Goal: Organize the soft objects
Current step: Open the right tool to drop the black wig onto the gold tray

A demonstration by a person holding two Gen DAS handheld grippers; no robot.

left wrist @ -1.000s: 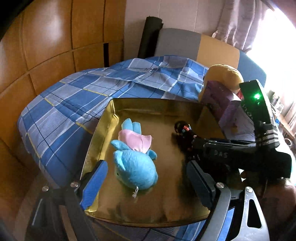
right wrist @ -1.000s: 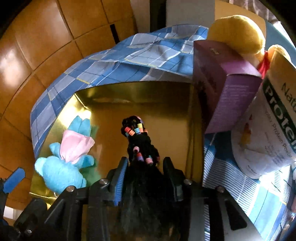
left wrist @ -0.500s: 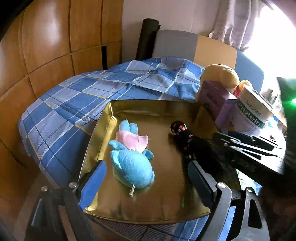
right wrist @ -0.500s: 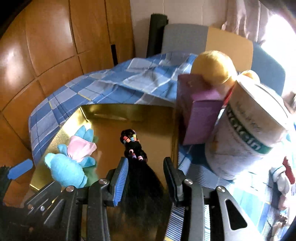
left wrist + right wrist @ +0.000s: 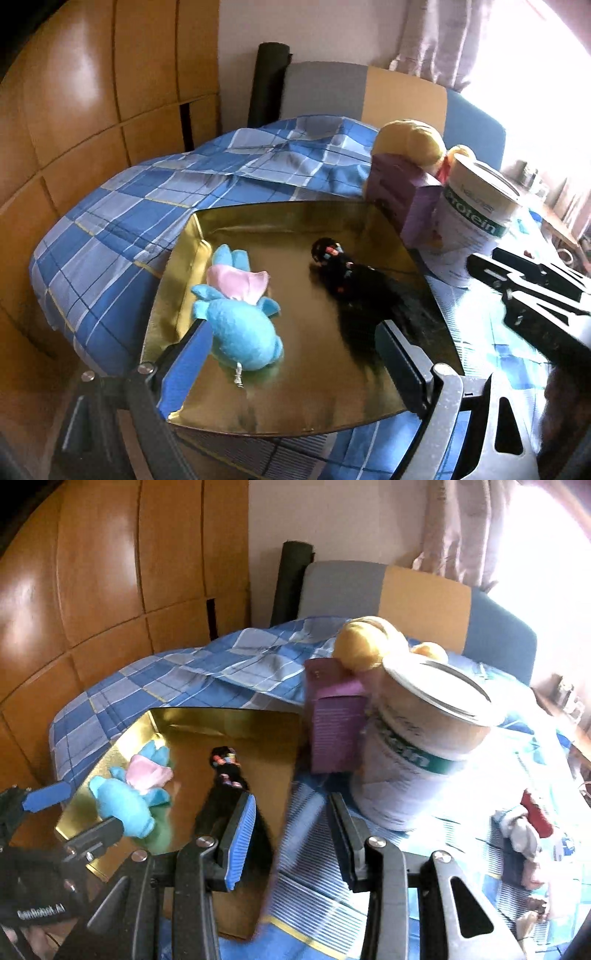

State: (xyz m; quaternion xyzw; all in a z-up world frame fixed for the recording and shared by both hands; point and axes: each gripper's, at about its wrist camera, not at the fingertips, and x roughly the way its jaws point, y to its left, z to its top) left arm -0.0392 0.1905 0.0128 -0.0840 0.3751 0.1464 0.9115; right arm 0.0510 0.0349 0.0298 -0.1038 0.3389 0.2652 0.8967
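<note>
On the gold tray (image 5: pixel 376 229): 2 soft things. 1 blue plush (image 5: pixel 236 325) w/ pink patch lies along the tray's left edge, head toward the near-left corner. 1 black hair bundle (image 5: pixel 351 284) w/ coloured beads sits right of centre, loose end toward the near-right corner. Bare gold between them and across the far half of the tray.

Off the tray's right edge, on the blue checked cloth (image 5: pixel 122 221): 1 purple box (image 5: pixel 332 731) touching the far-right corner, 1 protein tin (image 5: pixel 413 760) just beside it, 1 yellow plush (image 5: pixel 365 642) behind both. 1 small red/white soft toy (image 5: pixel 528 823) near the cloth's right edge.

Left gripper (image 5: pixel 291 354): jaws wide, nothing held; blue pad just beside the plush. Right gripper (image 5: pixel 291 834): jaws part-open, nothing gripped, above the tray's near-right edge.
</note>
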